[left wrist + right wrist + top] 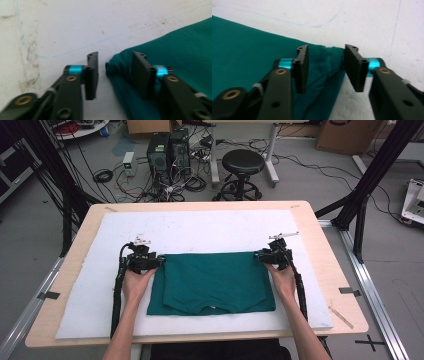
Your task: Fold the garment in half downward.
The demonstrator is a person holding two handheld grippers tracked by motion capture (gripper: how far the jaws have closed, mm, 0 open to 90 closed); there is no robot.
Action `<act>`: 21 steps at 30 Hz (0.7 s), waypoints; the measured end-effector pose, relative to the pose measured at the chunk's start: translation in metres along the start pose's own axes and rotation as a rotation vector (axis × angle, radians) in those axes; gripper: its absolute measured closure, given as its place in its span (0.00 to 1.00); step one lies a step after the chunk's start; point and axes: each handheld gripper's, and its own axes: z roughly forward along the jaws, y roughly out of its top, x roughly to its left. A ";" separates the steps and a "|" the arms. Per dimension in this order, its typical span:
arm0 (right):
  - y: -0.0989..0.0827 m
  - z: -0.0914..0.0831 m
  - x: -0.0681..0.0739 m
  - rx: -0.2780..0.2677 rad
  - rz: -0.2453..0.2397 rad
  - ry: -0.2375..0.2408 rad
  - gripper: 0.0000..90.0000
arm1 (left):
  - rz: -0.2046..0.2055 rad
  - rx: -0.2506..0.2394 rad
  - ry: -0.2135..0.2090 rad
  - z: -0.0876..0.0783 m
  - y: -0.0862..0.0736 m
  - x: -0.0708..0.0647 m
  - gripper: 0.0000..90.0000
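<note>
A dark green shirt (212, 280) lies folded flat on the white board (200, 225), collar toward the near edge. My left gripper (159, 261) sits at the cloth's far left corner, my right gripper (259, 255) at its far right corner. In the left gripper view the left gripper (115, 72) is open; the shirt's bunched corner (180, 50) pokes into the gap without being pinched. In the right gripper view the right gripper (325, 67) is open too, with the puckered corner of the shirt (249, 50) lying loose between the jaws.
The board rests on a light wooden table (325, 265) with a bare margin on each side. Behind the table, on the floor, stand a black stool (243, 162), computer towers (167, 150) and tangled cables. Black frame posts (370, 175) rise at the right.
</note>
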 end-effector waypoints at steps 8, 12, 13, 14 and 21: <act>-0.017 -0.032 0.013 -0.090 -0.030 0.003 0.31 | 0.052 -0.066 0.013 -0.036 -0.008 -0.011 0.45; -0.028 -0.047 0.016 -0.124 -0.040 0.004 0.27 | 0.076 -0.089 0.005 -0.049 -0.018 -0.016 0.41; -0.031 -0.050 0.017 -0.133 -0.036 0.014 0.25 | 0.075 -0.093 -0.004 -0.052 -0.021 -0.016 0.40; -0.034 -0.052 0.017 -0.140 -0.032 0.026 0.25 | 0.080 -0.095 -0.014 -0.054 -0.024 -0.016 0.39; -0.052 -0.066 0.028 -0.151 -0.042 0.052 0.25 | 0.056 -0.122 -0.063 -0.077 -0.040 -0.021 0.36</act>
